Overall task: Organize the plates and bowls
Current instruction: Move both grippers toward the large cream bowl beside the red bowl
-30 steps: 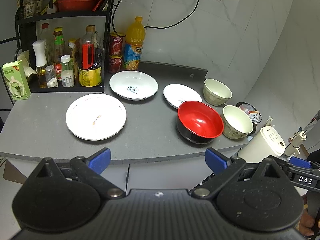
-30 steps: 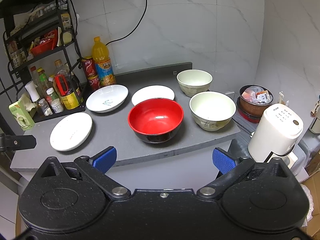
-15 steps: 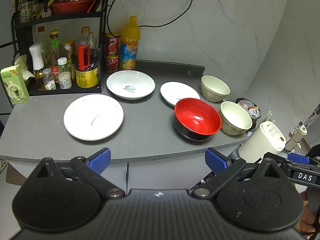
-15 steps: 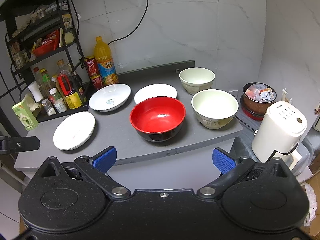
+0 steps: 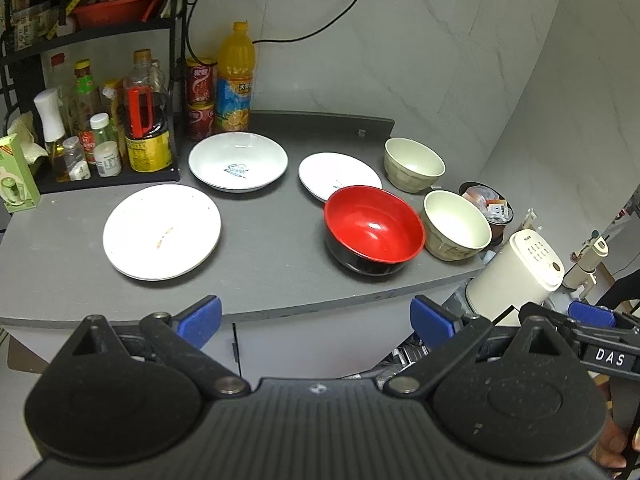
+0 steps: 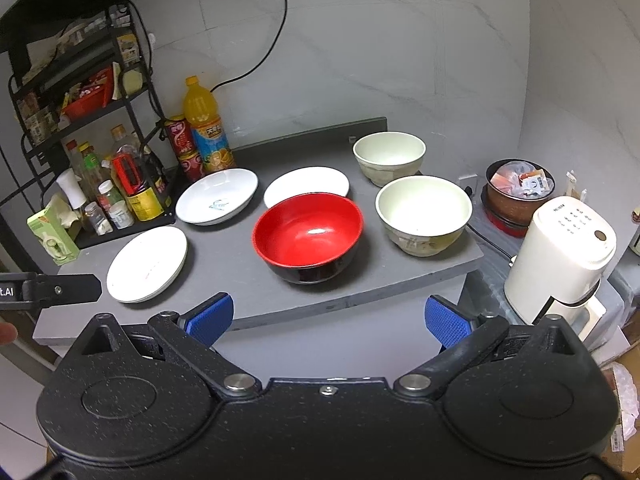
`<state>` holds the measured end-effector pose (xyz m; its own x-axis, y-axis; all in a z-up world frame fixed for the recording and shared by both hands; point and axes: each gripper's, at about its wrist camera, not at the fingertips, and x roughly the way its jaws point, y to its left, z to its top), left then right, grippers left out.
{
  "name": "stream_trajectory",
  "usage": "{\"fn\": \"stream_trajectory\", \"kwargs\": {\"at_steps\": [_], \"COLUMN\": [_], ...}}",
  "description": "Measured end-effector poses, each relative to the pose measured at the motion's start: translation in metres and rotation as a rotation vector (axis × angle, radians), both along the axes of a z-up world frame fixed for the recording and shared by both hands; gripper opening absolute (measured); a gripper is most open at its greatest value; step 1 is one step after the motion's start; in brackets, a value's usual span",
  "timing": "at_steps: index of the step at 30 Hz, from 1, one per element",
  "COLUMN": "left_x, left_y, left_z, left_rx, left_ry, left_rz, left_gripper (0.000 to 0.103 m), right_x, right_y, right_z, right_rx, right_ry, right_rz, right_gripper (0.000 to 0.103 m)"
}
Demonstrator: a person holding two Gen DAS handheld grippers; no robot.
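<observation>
Here, through your left wrist view, the left claw (image 5: pixel 316 318) gapes empty short of the table (image 5: pixel 264 248); the glossy red bowl (image 5: pixel 374 230) overlaps a flat white plate (image 5: pixel 340 174), hiding its near edge. In your right wrist view, the right claw (image 6: pixel 327 319) gapes too, the red bowl (image 6: pixel 308 234) straight ahead, two cream bowls (image 6: pixel 424 208) beyond.
</observation>
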<state>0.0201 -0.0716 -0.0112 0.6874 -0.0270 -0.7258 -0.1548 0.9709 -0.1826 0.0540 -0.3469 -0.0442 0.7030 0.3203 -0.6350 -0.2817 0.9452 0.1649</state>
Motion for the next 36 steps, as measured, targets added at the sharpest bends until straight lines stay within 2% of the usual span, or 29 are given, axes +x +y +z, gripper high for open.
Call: {"fn": "stream_trajectory", "kwargs": {"at_steps": [16, 23, 36], "left_x": [0.073, 0.128, 0.227], "left_y": [-0.025, -0.025, -0.036], "left_z": [-0.012, -0.019, -0.03], "left_rx": [-0.014, -0.05, -0.051], "left_ry": [0.012, 0.021, 0.044], "left_rz": [-0.079, -0.103, -0.223], "left_gripper": [0.1, 0.1, 0.097], "right_x": [0.05, 0.087, 0.163], "right_y": [-0.024, -0.031, -0.041], "right_z": [-0.011, -0.014, -0.034], "right_rx": [0.041, 0.058, 0.082], "right_ry": [0.009, 0.025, 0.075], "right_rz": [-0.048, -0.089, -0.19], "right_gripper": [0.103, 0.103, 0.102]}}
